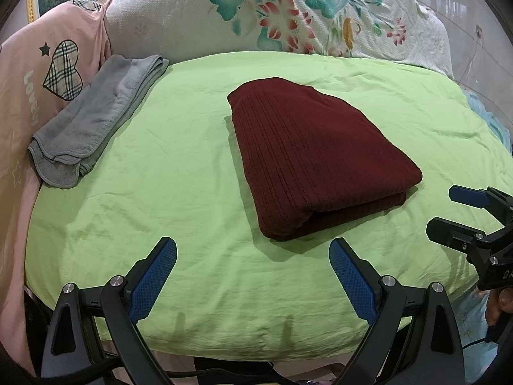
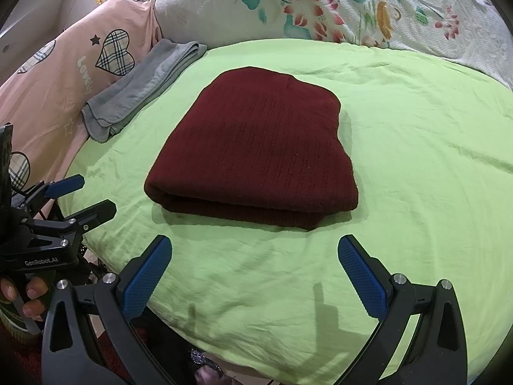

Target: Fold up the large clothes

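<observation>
The maroon knit garment (image 1: 317, 160) lies folded into a compact, thick rectangle near the middle of the green sheet (image 1: 166, 192) on the bed, so the folding looks essentially finished; at most a last smoothing or moving it to a pile remains (that is a judgement from how it lies, nothing more). Its rounded fold edge faces the person, with stacked layers visible along that near side, and its ribs run away from the cameras toward the floral cover (image 1: 288, 16) at the back. The long axis follows those ribs, front to back, skewed slightly in the left wrist view.

The left hand-held gripper (image 1: 253, 276) is released, jaws wide apart and holding nothing, hovering over bare sheet just short of the garment's near edge. The right hand-held gripper (image 2: 255, 276) is likewise spread and empty, also near that edge but not touching it.

A folded grey towel (image 1: 93, 122) rests well apart to the left, against the pink bedding (image 1: 35, 73).
</observation>
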Tool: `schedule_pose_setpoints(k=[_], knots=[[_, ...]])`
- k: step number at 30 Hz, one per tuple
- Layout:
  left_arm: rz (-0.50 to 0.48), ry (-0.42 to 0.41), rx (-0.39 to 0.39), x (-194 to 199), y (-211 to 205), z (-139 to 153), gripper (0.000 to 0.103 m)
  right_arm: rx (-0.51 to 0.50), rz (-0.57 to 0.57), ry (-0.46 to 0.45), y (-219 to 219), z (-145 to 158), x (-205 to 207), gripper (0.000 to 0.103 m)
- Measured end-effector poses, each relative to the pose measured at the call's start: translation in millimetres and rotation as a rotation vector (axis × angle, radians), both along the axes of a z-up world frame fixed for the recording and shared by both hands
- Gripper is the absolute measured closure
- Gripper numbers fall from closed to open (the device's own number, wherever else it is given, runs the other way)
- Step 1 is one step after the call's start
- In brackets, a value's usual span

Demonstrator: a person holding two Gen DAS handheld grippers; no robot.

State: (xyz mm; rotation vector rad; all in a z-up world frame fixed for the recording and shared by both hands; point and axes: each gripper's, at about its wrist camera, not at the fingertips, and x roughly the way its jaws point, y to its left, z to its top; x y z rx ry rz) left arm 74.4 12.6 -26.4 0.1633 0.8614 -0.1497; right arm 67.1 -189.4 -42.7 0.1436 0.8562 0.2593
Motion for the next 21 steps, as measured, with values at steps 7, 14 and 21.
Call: schedule_pose_setpoints(k=[7, 14, 21], knots=[[-0.006, 0.004, -0.004, 0.0, -0.6, -1.0, 0.007, 0.002, 0.004, 0.002, 3.4, 1.0, -1.4, 0.0], [-0.007, 0.003, -0.005, 0.3, -0.4, -1.4, 0.007, 0.004, 0.002, 0.0, 5.3, 1.6, -2.9, 0.0], [-0.006, 0.003, -0.007, 0.2, -0.2, -1.3, 0.007, 0.006, -0.003, -0.005, 5.9, 3.9, -3.9, 0.0]])
